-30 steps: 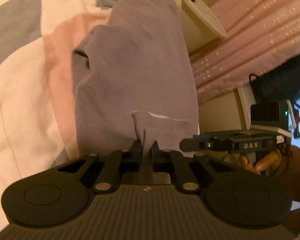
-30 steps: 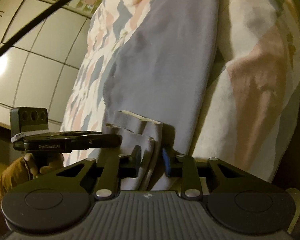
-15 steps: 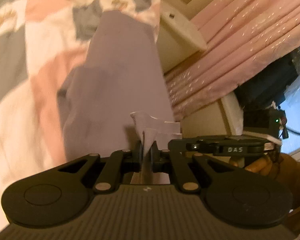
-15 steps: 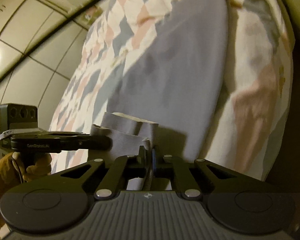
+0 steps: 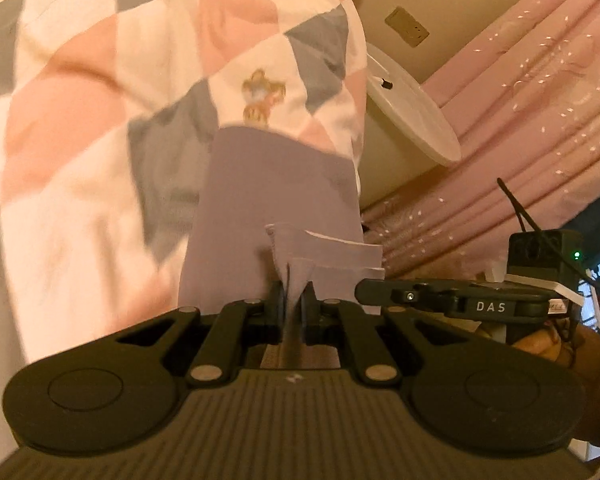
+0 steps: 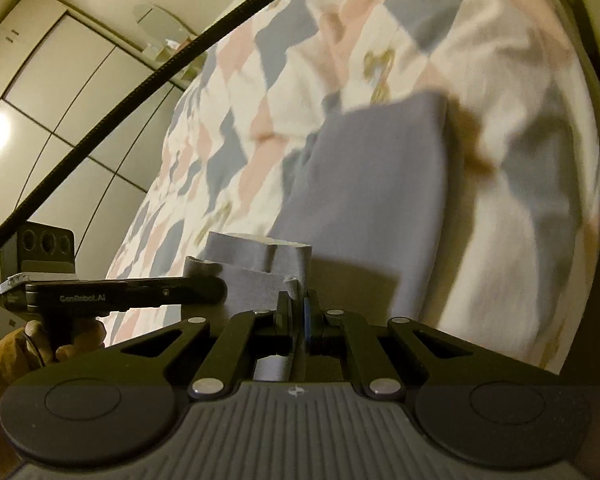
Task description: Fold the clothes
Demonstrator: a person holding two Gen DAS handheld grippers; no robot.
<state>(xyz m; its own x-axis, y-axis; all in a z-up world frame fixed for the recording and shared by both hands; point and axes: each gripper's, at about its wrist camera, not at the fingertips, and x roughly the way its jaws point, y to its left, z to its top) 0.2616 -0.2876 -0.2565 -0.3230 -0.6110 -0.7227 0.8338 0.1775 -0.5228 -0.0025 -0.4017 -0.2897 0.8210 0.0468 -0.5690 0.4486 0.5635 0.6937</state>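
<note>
Both grippers pinching one edge of a grey garment over the bed.

Left gripper (image 5: 293, 306) clamped on a bunched fold of the grey garment (image 5: 276, 196); right gripper (image 6: 299, 312) likewise closed on the same hem, just beside it. Beyond, the cloth stretches away onto the pink, grey and white patchwork quilt (image 5: 100, 80). Farther off: pink curtains (image 5: 520, 100), pale wardrobe doors (image 6: 52, 92).

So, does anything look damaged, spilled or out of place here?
Nothing stands out. The grey garment hangs straight over the patchwork bedspread, its edge pinched in the left tongs and the right tongs. No tear or stain is visible, though both views are blurred.
</note>
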